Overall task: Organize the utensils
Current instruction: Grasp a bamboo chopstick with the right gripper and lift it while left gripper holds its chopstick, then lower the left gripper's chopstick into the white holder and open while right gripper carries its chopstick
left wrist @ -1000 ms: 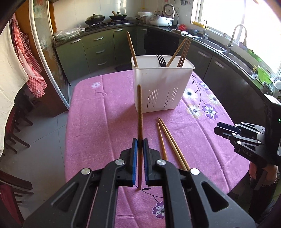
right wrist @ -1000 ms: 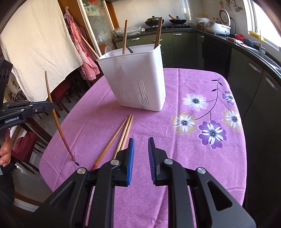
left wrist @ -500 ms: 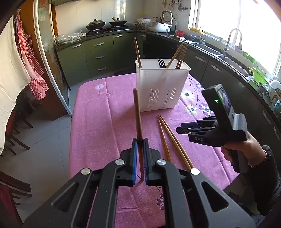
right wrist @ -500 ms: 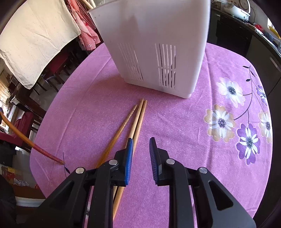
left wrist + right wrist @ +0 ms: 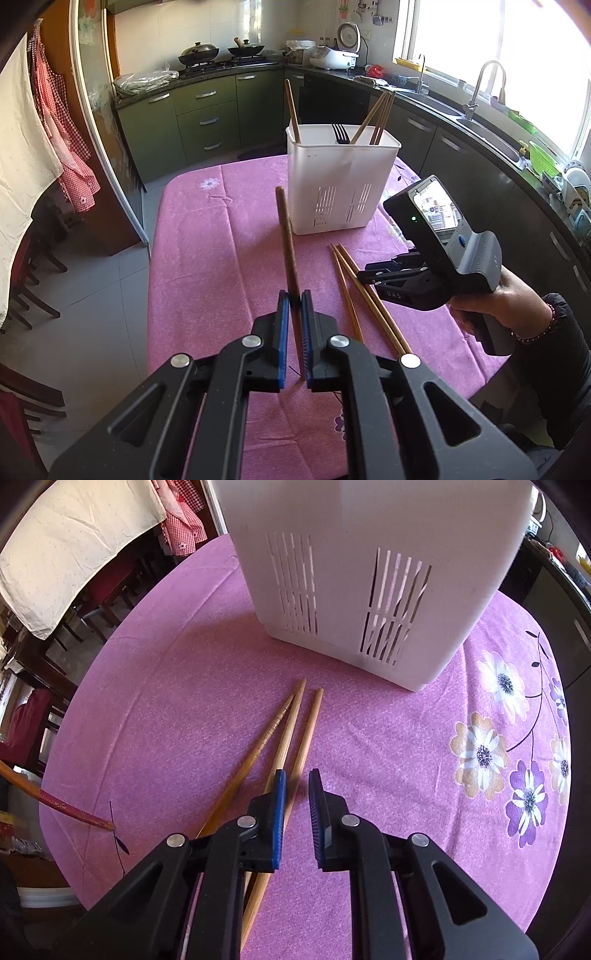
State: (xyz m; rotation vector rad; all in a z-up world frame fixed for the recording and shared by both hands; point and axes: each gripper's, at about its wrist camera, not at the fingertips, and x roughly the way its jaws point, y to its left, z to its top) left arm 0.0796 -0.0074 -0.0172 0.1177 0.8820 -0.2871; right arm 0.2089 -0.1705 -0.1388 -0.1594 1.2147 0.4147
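My left gripper (image 5: 294,295) is shut on a dark brown chopstick (image 5: 286,243), held tilted above the pink tablecloth (image 5: 207,266); its lower tip shows in the right wrist view (image 5: 74,810). A white slotted utensil holder (image 5: 341,184) stands ahead with a fork (image 5: 340,133) and several chopsticks in it; it fills the top of the right wrist view (image 5: 369,572). Three light wooden chopsticks (image 5: 291,731) lie on the cloth. My right gripper (image 5: 296,775) is open, low over them, its jaws astride the rightmost one. It also shows in the left wrist view (image 5: 364,276).
The table is small and oval with edges close on all sides. Dark wooden chairs (image 5: 22,280) stand at the left. Kitchen cabinets (image 5: 207,118) and a sink counter (image 5: 480,125) ring the back and right. A white cloth (image 5: 74,542) hangs at the left.
My right gripper has dropped forward and down onto the loose chopsticks near the holder. My left gripper has risen and drawn back a little, still holding the dark chopstick.
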